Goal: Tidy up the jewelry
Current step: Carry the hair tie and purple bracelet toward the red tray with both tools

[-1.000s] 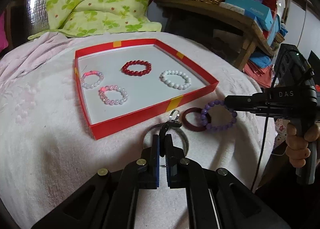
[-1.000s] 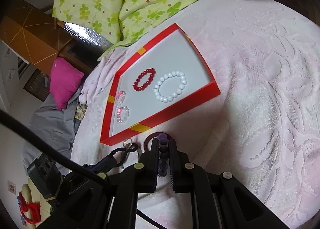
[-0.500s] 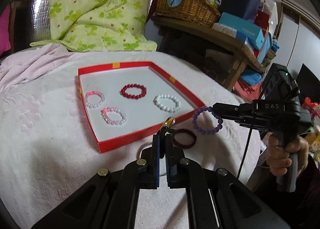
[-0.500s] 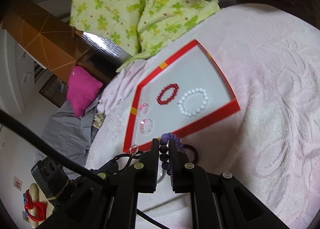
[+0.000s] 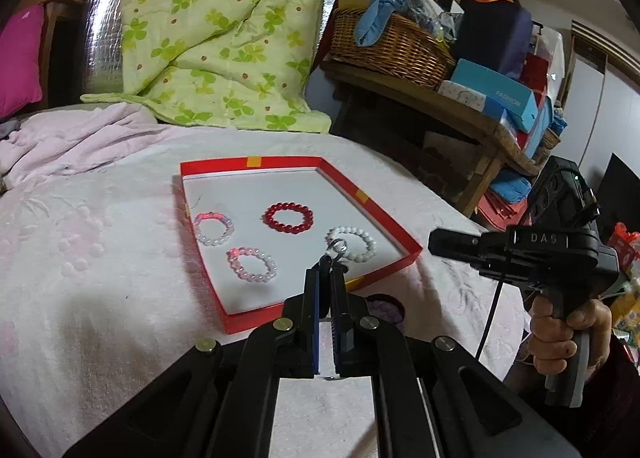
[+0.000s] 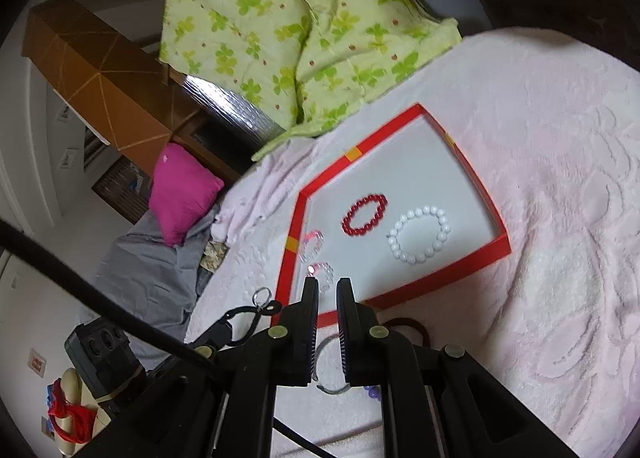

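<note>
A red tray (image 5: 372, 205) (image 6: 472, 161) with a white floor lies on the pink blanket. It holds a red bead bracelet (image 5: 288, 217) (image 6: 364, 214), a white one (image 5: 352, 243) (image 6: 419, 234) and two pale pink ones (image 5: 213, 228) (image 5: 252, 264). My left gripper (image 5: 325, 272) is shut on a black clasp with a silver ring (image 5: 338, 246), raised before the tray's near edge. My right gripper (image 6: 327, 290) is open and empty; it also shows in the left wrist view (image 5: 438, 246). The purple bracelet (image 5: 383, 308) (image 6: 372, 391) lies on the blanket beside a dark red bangle (image 6: 408, 325) and a silver bangle (image 6: 326, 382).
A green patterned quilt (image 5: 216, 33) is heaped behind the tray. A wooden table with a wicker basket (image 5: 390, 43) and boxes stands at the right. A magenta pillow (image 6: 182, 189) lies beyond the blanket's left edge.
My right gripper opened and the purple bracelet dropped onto the blanket near the dark red bangle. Both grippers rose; my left one lifted the clasp with the silver ring.
</note>
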